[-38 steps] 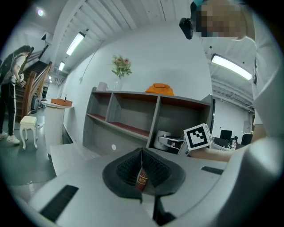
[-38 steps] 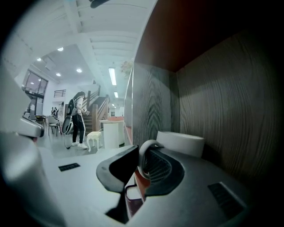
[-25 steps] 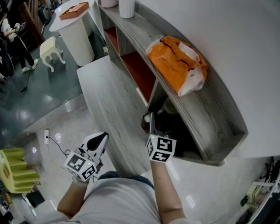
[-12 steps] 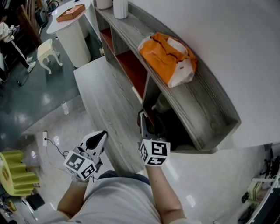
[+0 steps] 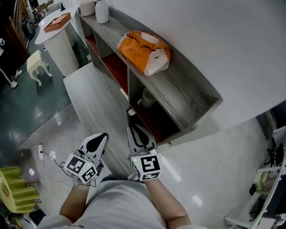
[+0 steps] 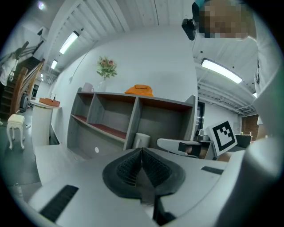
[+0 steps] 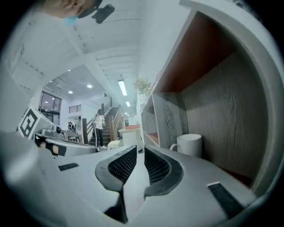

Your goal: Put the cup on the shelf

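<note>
The white cup [image 5: 146, 99] stands upright in the lower right compartment of the grey shelf [image 5: 182, 97], on its red-brown floor. In the right gripper view the cup [image 7: 191, 145] sits free beyond the jaws, handle to the left. My right gripper [image 5: 135, 134] hangs in front of that compartment, outside it; its jaws are closing to a thin gap with nothing between them [image 7: 140, 153]. My left gripper [image 5: 102, 139] is lower left, over the grey table, with its pads meeting [image 6: 142, 153]. From there the cup [image 6: 142, 140] shows beside the divider.
An orange bag [image 5: 144, 50] lies on the shelf top, with a white vase [image 5: 102, 11] further back. A long grey table [image 5: 89, 98] runs in front of the shelf. A round white table [image 5: 53, 27], a white stool [image 5: 33, 66] and a yellow chair [image 5: 11, 190] stand at left.
My right gripper has drawn back out of the lower compartment toward me, leaving the cup standing inside. The left gripper has stayed put.
</note>
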The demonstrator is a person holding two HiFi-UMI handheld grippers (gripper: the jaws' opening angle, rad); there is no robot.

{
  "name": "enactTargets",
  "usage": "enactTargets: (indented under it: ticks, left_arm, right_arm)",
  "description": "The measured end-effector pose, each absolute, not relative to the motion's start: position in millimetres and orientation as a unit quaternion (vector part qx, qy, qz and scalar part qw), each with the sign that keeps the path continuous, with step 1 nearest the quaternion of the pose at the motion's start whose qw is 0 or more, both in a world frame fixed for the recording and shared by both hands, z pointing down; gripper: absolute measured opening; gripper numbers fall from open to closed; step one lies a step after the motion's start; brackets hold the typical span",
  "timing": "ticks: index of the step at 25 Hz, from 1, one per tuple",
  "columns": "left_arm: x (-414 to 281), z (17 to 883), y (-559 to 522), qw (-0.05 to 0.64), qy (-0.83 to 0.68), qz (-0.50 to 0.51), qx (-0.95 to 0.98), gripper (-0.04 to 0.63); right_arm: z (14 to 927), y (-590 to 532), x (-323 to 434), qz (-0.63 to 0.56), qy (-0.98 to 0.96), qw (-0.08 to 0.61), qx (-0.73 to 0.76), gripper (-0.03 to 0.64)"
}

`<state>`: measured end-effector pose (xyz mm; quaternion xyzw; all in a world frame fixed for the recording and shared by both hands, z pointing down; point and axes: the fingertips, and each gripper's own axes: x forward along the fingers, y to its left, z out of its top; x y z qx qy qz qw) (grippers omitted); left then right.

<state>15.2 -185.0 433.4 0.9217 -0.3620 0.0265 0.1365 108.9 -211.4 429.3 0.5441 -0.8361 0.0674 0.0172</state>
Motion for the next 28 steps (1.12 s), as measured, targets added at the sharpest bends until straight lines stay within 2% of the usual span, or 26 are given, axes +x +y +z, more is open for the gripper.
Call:
enactTargets:
  ticks: [17, 21, 28]
  left_arm:
    - [89, 422, -149, 0.121, -0.274, 0.027, 0.954, 0.017]
    - [96, 425, -141, 0.123, -0.262, 0.033, 0.957, 0.017]
    - [98, 427, -136, 0.123, -0.262, 0.037, 0.957, 0.017]
  right_arm:
    - [408, -134, 162, 0.06, -0.831, -0.025, 0.552, 0.051]
    - [422, -126, 172, 0.078, -0.826, -0.011, 0.558, 0.051]
    - [416, -123, 171, 0.069, -0.827, -0.035, 0.557, 0.051]
